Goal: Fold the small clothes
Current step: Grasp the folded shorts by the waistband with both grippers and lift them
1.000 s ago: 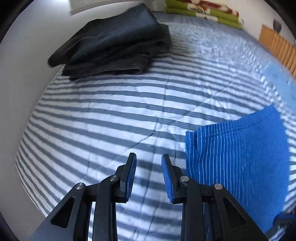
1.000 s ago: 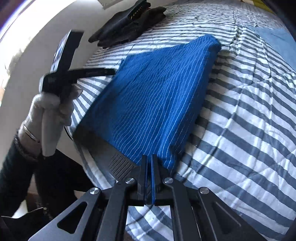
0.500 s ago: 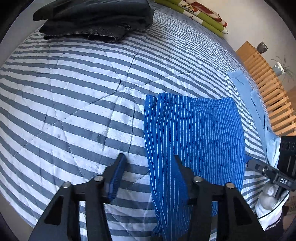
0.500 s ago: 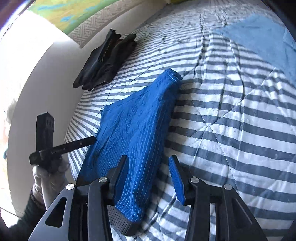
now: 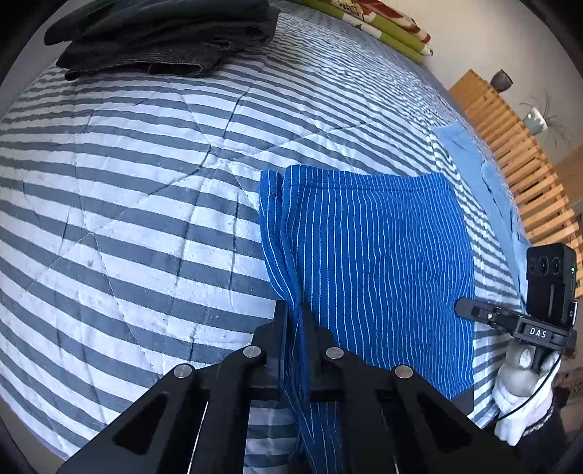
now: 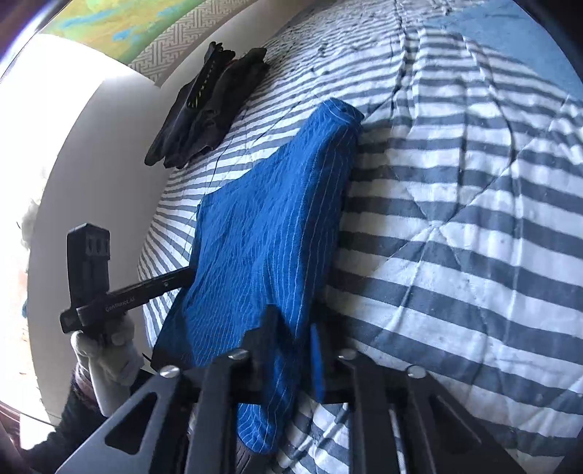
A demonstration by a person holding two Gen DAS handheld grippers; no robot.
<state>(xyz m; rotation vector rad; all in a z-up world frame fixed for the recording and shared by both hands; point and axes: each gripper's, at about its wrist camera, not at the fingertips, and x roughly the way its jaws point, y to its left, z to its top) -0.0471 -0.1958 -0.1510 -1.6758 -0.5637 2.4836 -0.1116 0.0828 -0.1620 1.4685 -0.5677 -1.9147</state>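
Observation:
A blue pinstriped garment (image 5: 382,255) lies flat on the striped quilt (image 5: 127,182), with a dark waistband at its near end. My left gripper (image 5: 296,317) is shut on the garment's left edge, where the cloth bunches up between the pads. In the right wrist view the same garment (image 6: 262,226) rises in a ridge. Its near right edge passes between the fingers of my right gripper (image 6: 293,339), which are closed in on the thick fold. Each view shows the other gripper held in a white-gloved hand (image 5: 517,386) at the garment's opposite side.
A stack of dark folded clothes (image 5: 156,40) sits at the far left corner of the bed. A light blue garment (image 5: 470,160) lies at the right, beside a wooden slatted frame (image 5: 517,146). Green bedding (image 5: 382,25) lies along the far end. A white wall (image 6: 91,153) borders the bed.
My left gripper moved onto the garment's left edge and shut on it. My right gripper, shut a second ago and wide open half a second ago, has closed in on the right edge.

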